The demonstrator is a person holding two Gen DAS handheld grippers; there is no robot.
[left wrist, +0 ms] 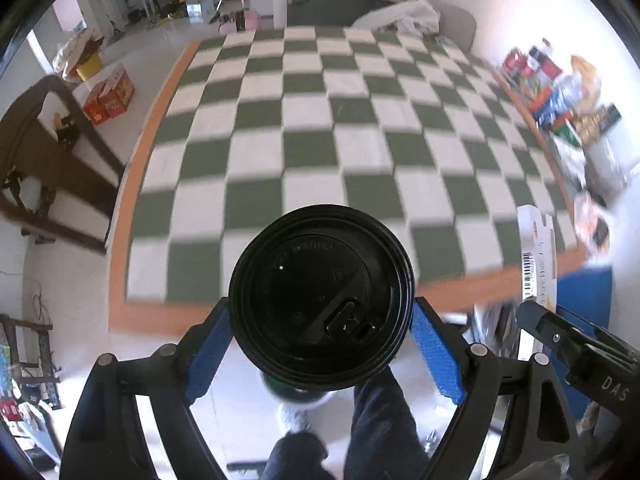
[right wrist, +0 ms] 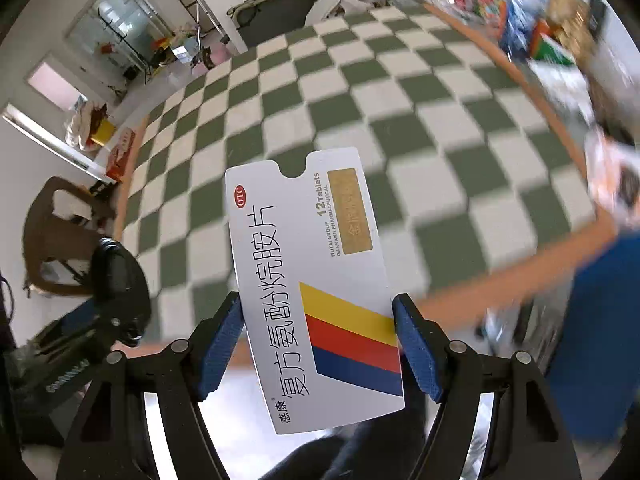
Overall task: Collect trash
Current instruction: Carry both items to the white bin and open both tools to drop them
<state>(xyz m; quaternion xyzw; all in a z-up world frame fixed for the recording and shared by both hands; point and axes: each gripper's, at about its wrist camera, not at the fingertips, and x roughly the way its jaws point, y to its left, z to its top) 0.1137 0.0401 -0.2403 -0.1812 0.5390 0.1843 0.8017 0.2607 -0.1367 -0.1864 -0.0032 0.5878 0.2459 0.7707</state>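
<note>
My left gripper (left wrist: 320,316) is shut on a paper cup with a black lid (left wrist: 320,296); I see the lid from above, held in front of the near edge of the checkered table (left wrist: 304,152). My right gripper (right wrist: 318,320) is shut on a white medicine box (right wrist: 312,280) with yellow, red and blue stripes, held over the table's near edge (right wrist: 480,288). The medicine box also shows at the right of the left wrist view (left wrist: 536,256), with the right gripper's body (left wrist: 576,340) below it. The left gripper's body shows at the left of the right wrist view (right wrist: 116,288).
A green-and-white checkered cloth covers an orange-edged table. Several packaged goods (left wrist: 560,92) crowd its right edge. A white cloth heap (left wrist: 400,16) lies at the far end. A brown chair (left wrist: 52,152) stands at the left, a blue object (right wrist: 600,340) at the right. My legs (left wrist: 376,420) are below.
</note>
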